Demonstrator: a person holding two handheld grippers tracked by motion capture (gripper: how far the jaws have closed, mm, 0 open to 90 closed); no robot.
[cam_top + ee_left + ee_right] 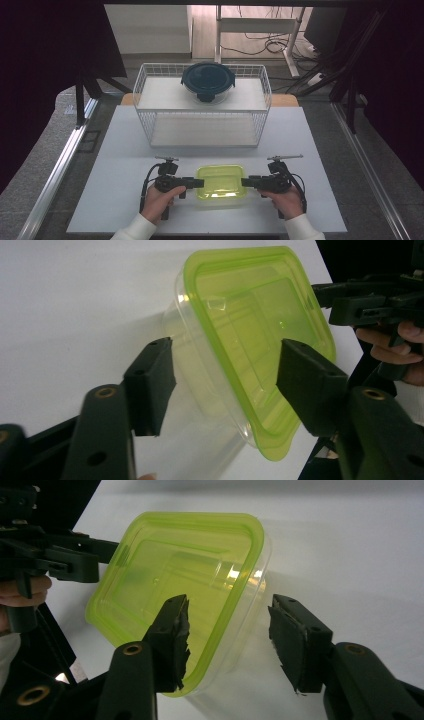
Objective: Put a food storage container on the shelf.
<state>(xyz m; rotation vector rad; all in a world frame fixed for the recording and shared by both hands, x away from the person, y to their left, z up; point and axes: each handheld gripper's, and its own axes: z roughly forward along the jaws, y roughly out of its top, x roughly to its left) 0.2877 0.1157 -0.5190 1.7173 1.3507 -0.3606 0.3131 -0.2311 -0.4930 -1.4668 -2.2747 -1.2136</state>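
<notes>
A clear rectangular container with a lime-green lid point(220, 182) sits on the white bench point(125, 200) at its near edge, midway between the two grippers. In the high view the left gripper point(199, 183) comes in from the left and the right gripper point(244, 182) from the right, each pointing inward at a short end of the container, level with its lid. From this height it is hard to say whether either one actually touches the plastic.

The gripper views give what the high view cannot. In the left gripper view the left gripper point(225, 385) has its jaws spread wide, one on either side of the container point(250, 340), straddling its end without pressing it; the lid's raised rim and the clear wall beneath are plain. The right gripper point(350, 302) shows at the far side, with fingers wrapped round its handle. In the right gripper view the right gripper point(227, 640) likewise has its jaws spread, one over the green lid, the other beside the clear wall, with a gap showing. The left gripper point(85, 562) shows beyond the container point(185, 585).

Only the high view shows the white wire basket point(260, 120) farther back on the bench, with a round dark-lidded container point(208, 81) resting on its top.

The left hand point(161, 199) and right hand point(286, 199) grip the handles from below, white-sleeved forearms angled inward.
</notes>
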